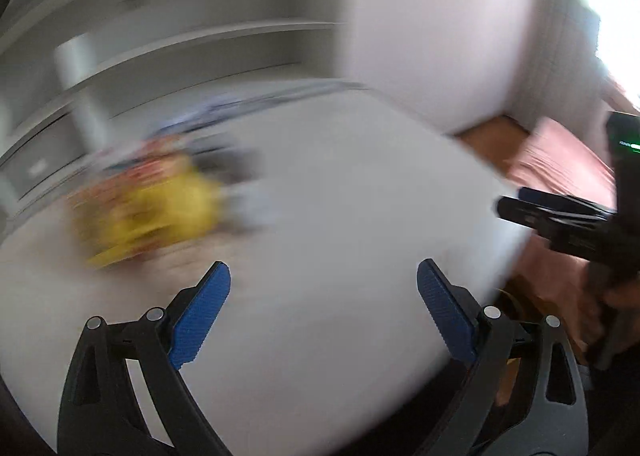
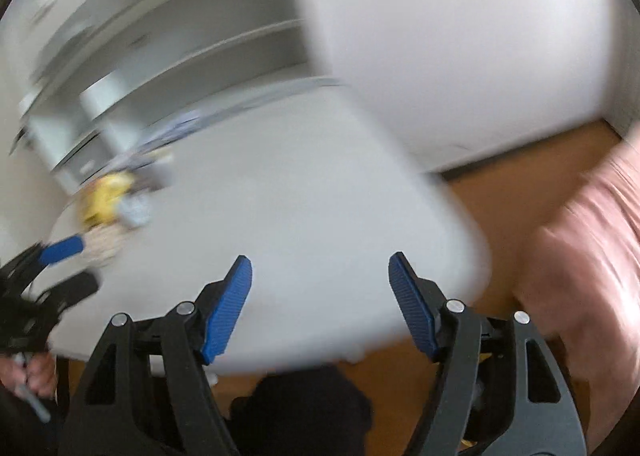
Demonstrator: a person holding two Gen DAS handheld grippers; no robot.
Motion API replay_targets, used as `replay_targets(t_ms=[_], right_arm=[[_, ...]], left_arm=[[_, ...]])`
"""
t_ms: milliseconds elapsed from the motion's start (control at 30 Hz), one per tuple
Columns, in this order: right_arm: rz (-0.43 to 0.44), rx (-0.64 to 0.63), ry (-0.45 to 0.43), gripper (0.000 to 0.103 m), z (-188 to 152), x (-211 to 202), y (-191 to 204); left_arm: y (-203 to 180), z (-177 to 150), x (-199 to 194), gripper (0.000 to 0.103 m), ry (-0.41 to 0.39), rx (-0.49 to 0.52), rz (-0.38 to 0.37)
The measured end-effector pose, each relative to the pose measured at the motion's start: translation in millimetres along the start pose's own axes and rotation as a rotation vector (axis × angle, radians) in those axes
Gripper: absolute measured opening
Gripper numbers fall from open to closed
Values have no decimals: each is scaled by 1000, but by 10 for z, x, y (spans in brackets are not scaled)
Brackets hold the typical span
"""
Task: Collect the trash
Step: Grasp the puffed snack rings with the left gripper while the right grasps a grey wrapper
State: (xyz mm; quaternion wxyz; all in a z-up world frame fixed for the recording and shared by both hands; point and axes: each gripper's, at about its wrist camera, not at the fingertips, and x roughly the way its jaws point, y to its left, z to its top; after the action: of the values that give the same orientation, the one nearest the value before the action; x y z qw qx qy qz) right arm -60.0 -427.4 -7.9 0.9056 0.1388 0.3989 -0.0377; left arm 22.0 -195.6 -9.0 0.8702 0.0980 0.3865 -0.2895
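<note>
Both sets of jaws stand wide apart with nothing between them: the left gripper (image 1: 322, 276) hangs over the near part of the white table (image 1: 360, 195), and the right gripper (image 2: 320, 268) over its near edge. The trash, a blurred yellow wrapper (image 1: 160, 211) among crumpled bits, lies at the table's far left, so this looks like the approach, with a reach across and a closing pinch next. No bin or bag is visible.

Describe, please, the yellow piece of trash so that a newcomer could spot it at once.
Start at the white table, then look to its far left side, near the shelves. There a blurred pile of litter lies; the yellow wrapper is its only bright yellow item, beside paler scraps.
</note>
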Motion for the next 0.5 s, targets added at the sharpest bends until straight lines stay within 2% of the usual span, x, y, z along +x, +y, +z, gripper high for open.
replay_targets(t_ms=[133, 233, 333, 467, 500], right_arm=[[64, -159, 67, 69, 229, 458, 760], [90, -247, 99, 67, 308, 716, 1167], [92, -313, 118, 62, 385, 935, 1421], [106, -341, 135, 54, 431, 1089, 1523], [106, -346, 138, 49, 428, 1144, 1571]], left_arm=[[691, -209, -140, 92, 19, -145, 86], [961, -361, -195, 92, 52, -210, 114], [1198, -476, -321, 92, 55, -242, 143], [1298, -589, -367, 92, 63, -247, 153], [1295, -600, -368, 92, 67, -244, 153]])
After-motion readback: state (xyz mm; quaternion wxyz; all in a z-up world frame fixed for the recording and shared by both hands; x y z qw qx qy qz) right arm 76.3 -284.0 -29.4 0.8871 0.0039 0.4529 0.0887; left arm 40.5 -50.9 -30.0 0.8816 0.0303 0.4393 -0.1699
